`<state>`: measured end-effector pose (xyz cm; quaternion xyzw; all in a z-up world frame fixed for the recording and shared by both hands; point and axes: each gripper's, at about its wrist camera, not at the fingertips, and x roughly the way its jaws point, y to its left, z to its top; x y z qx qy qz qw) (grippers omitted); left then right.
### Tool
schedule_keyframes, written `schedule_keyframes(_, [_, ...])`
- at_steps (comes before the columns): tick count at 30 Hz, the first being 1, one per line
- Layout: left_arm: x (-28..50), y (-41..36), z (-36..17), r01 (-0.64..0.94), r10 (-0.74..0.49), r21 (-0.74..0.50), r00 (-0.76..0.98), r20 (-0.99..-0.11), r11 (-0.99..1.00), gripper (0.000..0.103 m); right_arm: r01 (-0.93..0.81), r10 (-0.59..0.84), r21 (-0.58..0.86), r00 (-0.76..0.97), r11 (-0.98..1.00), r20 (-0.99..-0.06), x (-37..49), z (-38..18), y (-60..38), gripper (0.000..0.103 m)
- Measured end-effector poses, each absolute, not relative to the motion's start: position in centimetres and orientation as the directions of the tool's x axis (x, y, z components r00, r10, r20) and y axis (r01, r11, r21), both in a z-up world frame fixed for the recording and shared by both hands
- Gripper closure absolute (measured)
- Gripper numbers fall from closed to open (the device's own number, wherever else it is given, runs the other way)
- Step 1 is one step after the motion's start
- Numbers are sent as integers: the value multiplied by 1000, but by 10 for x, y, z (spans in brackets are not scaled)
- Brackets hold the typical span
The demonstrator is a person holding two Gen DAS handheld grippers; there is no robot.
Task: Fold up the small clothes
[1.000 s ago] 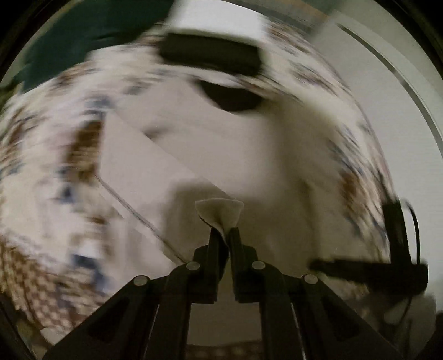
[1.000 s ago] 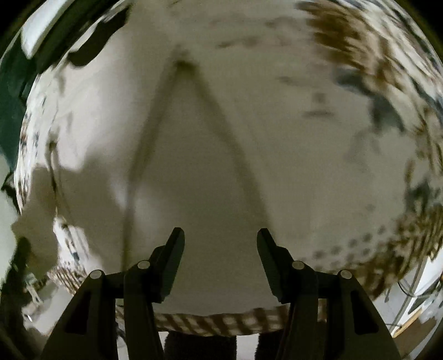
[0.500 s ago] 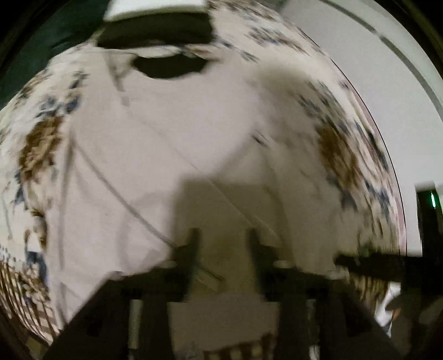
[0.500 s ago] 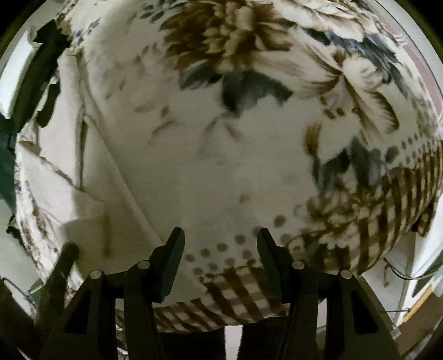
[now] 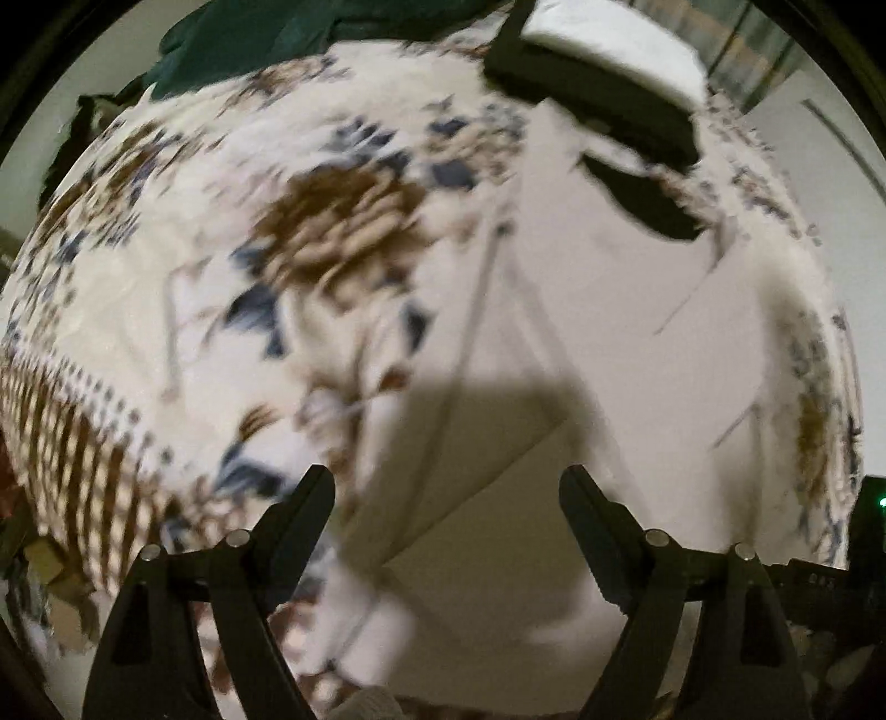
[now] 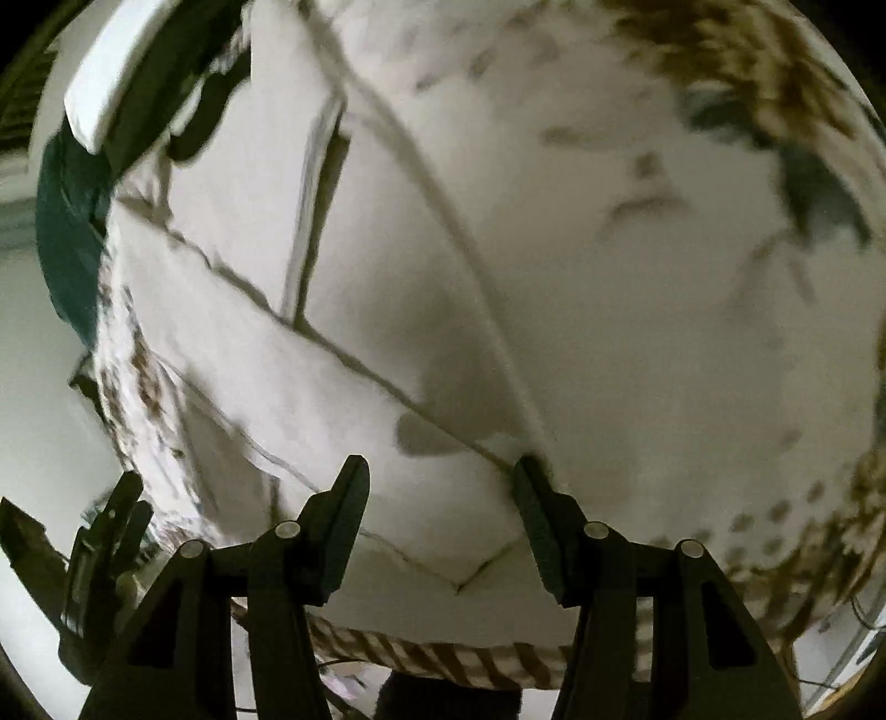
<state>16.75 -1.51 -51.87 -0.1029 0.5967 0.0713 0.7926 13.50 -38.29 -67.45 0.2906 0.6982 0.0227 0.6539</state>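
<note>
A white garment [image 5: 598,343] lies flat on a floral cover [image 5: 332,232], with folded layers and seams showing. My left gripper [image 5: 446,493] points down over the garment's near edge. Its jaws are opening and nothing is held between them. In the right wrist view the white garment [image 6: 343,387] shows a folded flap ending in a corner. My right gripper [image 6: 440,471] hovers over that flap. Its jaws are closing with the flap's edge between the fingertips, and the pads do not press on it. The view is blurred.
A dark folded item with a white one on top [image 5: 603,105] lies at the cover's far edge, beside a dark green cloth [image 5: 266,39]. The cover's checked border [image 5: 72,454] marks its left edge. The left gripper [image 6: 105,554] shows at the lower left of the right wrist view.
The left gripper let go of the white cloth corner, opened wide and dropped lower. The right gripper swung from the floral print to the folded white flap, and its jaws narrowed.
</note>
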Motion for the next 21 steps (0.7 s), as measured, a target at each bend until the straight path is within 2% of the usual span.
schedule_keyframes(1, [164, -13, -522, -240, -6, -72, 268, -964, 968, 21, 355, 386, 363, 7, 861, -922, 131, -676, -377, 94])
schedule_keyframes(3, [156, -9, -527, -244, 1, -61, 248, -969, 968, 21, 329, 339, 316, -13, 890, -941, 136, -679, -350, 99])
schedule_keyframes(8, [161, -12, -528, -243, -4, -62, 231, -973, 968, 20, 285, 312, 280, -73, 917, -947, 112, -686, -342, 100])
schedule_keyframes(9, [171, -15, -526, -241, -7, -67, 238, -971, 968, 20, 292, 315, 278, -87, 915, -945, 109, -689, -345, 100])
schedule_keyframes(11, [195, -18, -519, -239, -12, -78, 267, -964, 968, 21, 334, 321, 272, -102, 902, -941, 108, -693, -354, 86])
schedule_keyframes(13, [235, -22, -507, -232, -19, -98, 318, -948, 968, 21, 380, 349, 294, -85, 877, -933, 118, -688, -364, 64])
schedule_keyframes(18, [336, -34, -489, -182, -51, -133, 398, -916, 974, 21, 441, 376, 363, 63, 821, -925, 176, -663, -377, 63])
schedule_keyframes(21, [396, -47, -491, -118, -51, -109, 413, -909, 987, 20, 444, 370, 394, 143, 805, -918, 227, -652, -378, 63])
